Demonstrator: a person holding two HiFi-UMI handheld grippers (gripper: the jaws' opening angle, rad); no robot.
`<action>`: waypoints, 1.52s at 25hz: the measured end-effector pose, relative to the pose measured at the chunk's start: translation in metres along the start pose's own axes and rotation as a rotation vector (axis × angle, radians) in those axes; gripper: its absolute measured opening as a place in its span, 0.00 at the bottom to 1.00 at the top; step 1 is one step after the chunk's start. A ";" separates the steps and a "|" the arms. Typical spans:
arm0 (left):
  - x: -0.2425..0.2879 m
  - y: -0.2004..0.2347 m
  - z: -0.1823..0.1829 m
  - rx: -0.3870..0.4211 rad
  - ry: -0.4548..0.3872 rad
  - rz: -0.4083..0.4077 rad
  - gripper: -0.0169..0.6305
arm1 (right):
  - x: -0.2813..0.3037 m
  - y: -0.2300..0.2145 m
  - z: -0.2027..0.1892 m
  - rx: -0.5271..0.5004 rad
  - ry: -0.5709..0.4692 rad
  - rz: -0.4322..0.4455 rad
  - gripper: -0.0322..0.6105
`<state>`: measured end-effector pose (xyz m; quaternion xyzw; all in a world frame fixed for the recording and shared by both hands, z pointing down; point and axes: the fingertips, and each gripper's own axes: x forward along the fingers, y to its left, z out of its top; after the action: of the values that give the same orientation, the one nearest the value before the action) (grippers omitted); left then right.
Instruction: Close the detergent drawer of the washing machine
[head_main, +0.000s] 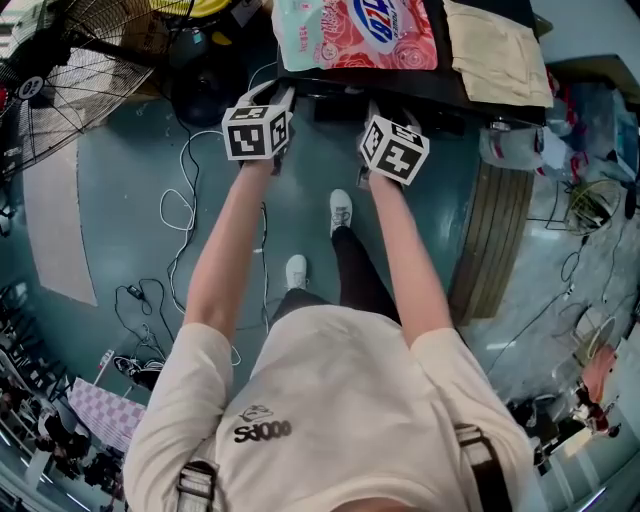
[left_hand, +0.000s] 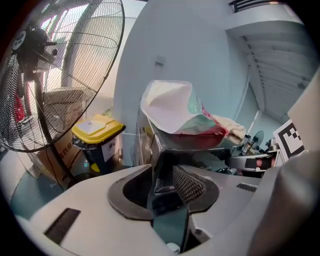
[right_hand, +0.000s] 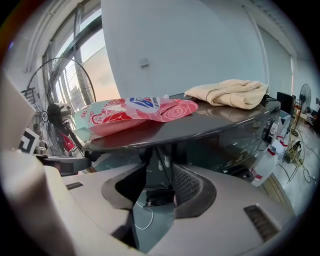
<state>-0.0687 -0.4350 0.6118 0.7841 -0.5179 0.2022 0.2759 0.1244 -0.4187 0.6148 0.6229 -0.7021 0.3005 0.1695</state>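
Note:
The dark washing machine (head_main: 455, 92) stands at the top of the head view, and both grippers point at its front just under the top edge. My left gripper (head_main: 283, 98) faces the machine's left front corner (left_hand: 161, 150); its jaws stand apart with only that dark shiny edge in the gap. My right gripper (head_main: 370, 108) is open beside it, and the dark front panel (right_hand: 158, 167) shows between its pads (right_hand: 187, 187) without touching them. I cannot make out the detergent drawer itself against the dark front.
A pink detergent bag (head_main: 360, 30) and a beige cloth (head_main: 495, 50) lie on the machine's top. A standing fan (head_main: 60, 80) and a yellow-lidded bin (left_hand: 97, 132) are to the left. Cables (head_main: 180, 210) trail over the floor, and a white bottle (right_hand: 266, 162) stands to the right.

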 end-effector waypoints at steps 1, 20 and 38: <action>0.000 0.000 0.000 -0.004 0.000 -0.001 0.22 | 0.000 0.000 0.000 -0.001 0.001 0.005 0.28; -0.084 -0.031 -0.027 0.192 0.090 -0.086 0.11 | -0.109 -0.017 -0.004 -0.282 -0.029 -0.022 0.09; -0.297 -0.095 0.000 0.458 -0.206 -0.157 0.05 | -0.335 0.068 0.015 -0.477 -0.285 0.078 0.06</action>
<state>-0.0945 -0.1974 0.4120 0.8804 -0.4215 0.2110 0.0519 0.1159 -0.1661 0.3834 0.5740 -0.7931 0.0424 0.1995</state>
